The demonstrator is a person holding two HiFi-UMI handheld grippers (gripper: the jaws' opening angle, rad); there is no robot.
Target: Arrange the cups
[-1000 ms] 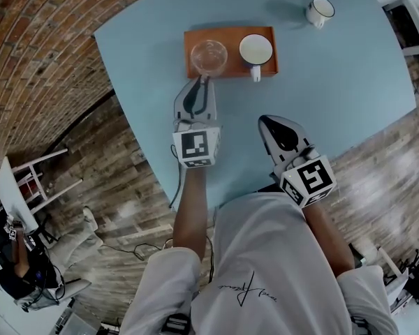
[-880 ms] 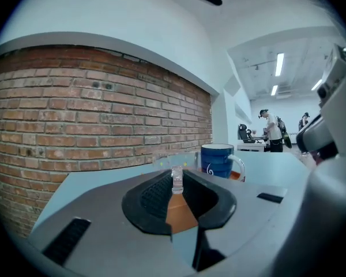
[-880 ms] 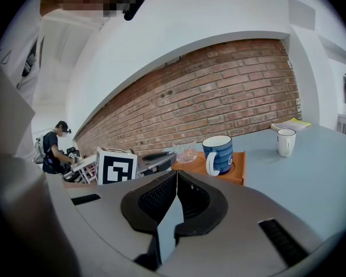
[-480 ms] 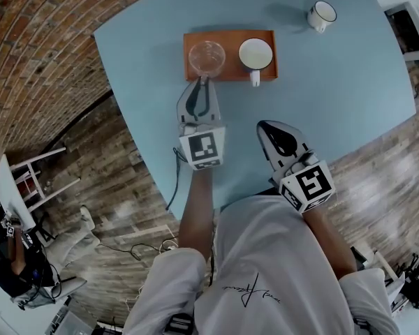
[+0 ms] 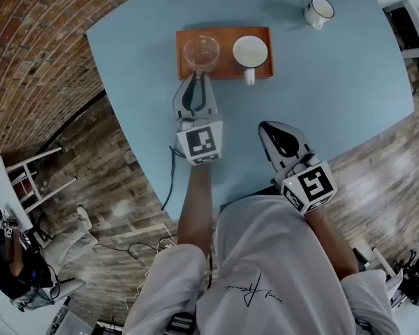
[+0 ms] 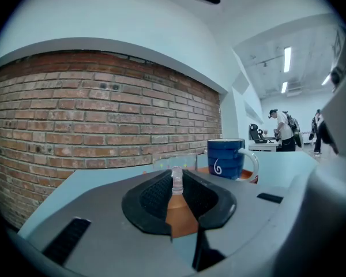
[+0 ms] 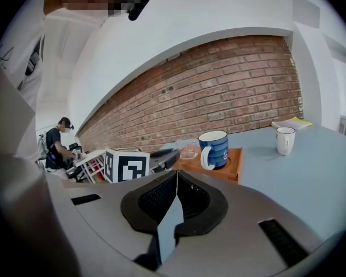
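Observation:
An orange tray (image 5: 225, 69) on the blue table (image 5: 335, 82) carries a clear glass cup (image 5: 200, 51) on its left and a blue mug (image 5: 251, 51) with a white inside on its right. My left gripper (image 5: 197, 77) reaches the glass's near side and is shut on its rim (image 6: 176, 178), the thin glass wall standing between the pads. The blue mug (image 6: 226, 159) stands just right of it. A small white mug (image 5: 319, 10) sits apart at the far right. My right gripper (image 5: 265, 126) hovers shut and empty over the near table, short of the tray (image 7: 228, 169).
A brick wall (image 6: 104, 120) runs behind the table's left edge. A yellow book (image 7: 294, 123) lies at the far table end. White chairs (image 5: 28, 180) and a seated person (image 5: 14, 271) are on the wooden floor at left; people stand in the background.
My left gripper has tipped slightly while staying closed on the glass's rim. The right gripper has kept still; the view shifted a little.

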